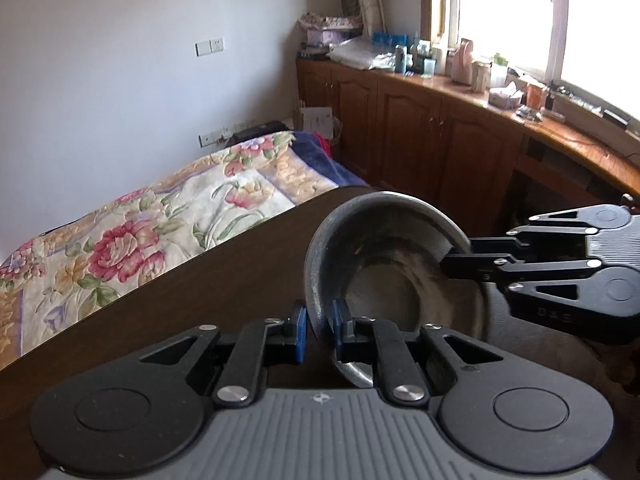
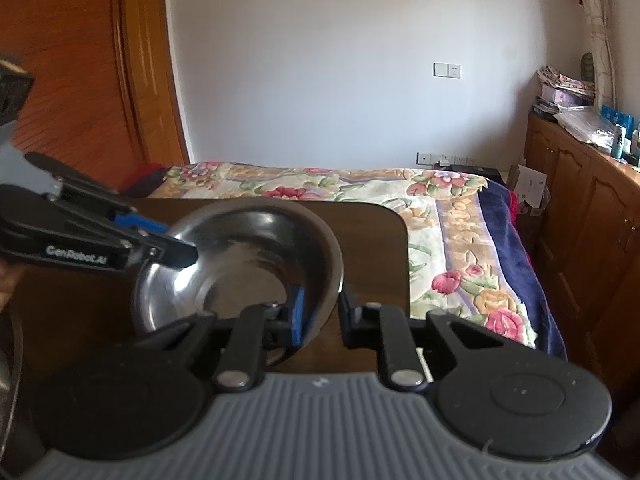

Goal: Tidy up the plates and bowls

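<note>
Bowl — round steel bowl [image 1: 394, 264] tilted over dark wooden table [image 1: 224, 280] | left gripper [image 1: 320, 330] clamps rim at 6 o'clock | right gripper [image 2: 320, 310] clamps the opposite rim — table edge near.

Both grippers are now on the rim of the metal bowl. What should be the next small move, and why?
Probably a short, level lift with both hands together. The left gripper and the right gripper each pinch the rim of the metal bowl on opposite sides, one finger inside and one outside, and the bowl sits tilted above the dark table. Moving one hand alone would likely twist it.
</note>
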{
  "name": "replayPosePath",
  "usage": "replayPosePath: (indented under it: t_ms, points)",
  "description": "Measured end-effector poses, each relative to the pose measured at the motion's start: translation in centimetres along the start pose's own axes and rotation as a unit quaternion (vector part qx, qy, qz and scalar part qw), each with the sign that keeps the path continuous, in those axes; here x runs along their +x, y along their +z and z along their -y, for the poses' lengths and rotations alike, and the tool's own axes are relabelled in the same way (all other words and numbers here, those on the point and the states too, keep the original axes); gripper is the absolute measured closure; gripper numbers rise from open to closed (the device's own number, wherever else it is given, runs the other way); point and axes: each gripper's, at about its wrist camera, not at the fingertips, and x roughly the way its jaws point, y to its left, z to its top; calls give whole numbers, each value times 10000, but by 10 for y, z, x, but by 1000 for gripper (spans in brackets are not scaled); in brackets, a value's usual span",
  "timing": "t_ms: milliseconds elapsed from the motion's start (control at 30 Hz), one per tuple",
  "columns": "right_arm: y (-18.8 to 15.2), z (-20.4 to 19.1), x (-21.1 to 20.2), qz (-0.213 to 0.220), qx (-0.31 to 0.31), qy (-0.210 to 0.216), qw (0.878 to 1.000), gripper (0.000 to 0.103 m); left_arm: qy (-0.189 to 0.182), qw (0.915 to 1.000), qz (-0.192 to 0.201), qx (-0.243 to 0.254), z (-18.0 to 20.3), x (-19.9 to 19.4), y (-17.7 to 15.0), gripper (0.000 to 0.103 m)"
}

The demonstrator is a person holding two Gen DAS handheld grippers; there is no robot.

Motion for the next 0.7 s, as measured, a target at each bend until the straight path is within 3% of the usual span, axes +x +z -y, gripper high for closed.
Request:
replayPosePath:
  t_ms: [700]
  points:
    - [9,-21,-54,610,-83,1,9981,90,160,9965,821,49,10,-88,-13,63]
